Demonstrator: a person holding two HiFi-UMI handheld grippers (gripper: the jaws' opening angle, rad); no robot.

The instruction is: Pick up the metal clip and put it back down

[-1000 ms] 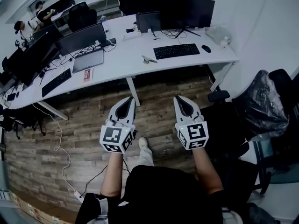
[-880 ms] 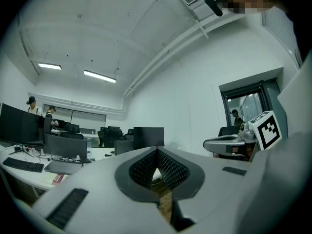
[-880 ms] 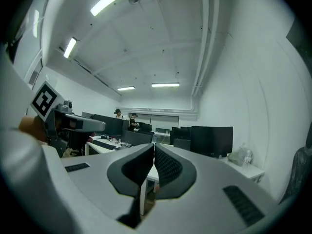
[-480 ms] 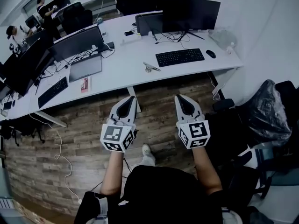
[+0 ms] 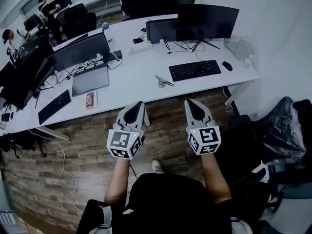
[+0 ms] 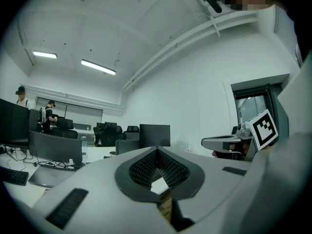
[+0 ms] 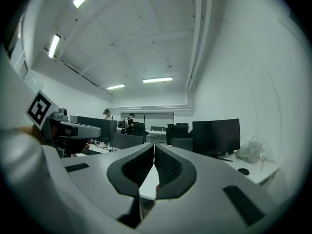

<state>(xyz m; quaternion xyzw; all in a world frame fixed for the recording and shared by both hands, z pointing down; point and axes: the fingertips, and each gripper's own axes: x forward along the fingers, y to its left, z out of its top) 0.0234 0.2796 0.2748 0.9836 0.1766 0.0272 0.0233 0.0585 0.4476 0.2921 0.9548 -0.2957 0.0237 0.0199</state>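
Pads [image 7: 168,167], ribbed and black, meet (left hand-held gripper [image 5: 138,104], right hand-held gripper [image 5: 189,102]: closed, empty).

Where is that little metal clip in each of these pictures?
Head view: the clip lies on the desk, near its front edge, left of the keyboard.
Left gripper view: no clip to be seen.
Right gripper view: no clip to be seen.
Shared landmark: the big black monitor shows in all three.
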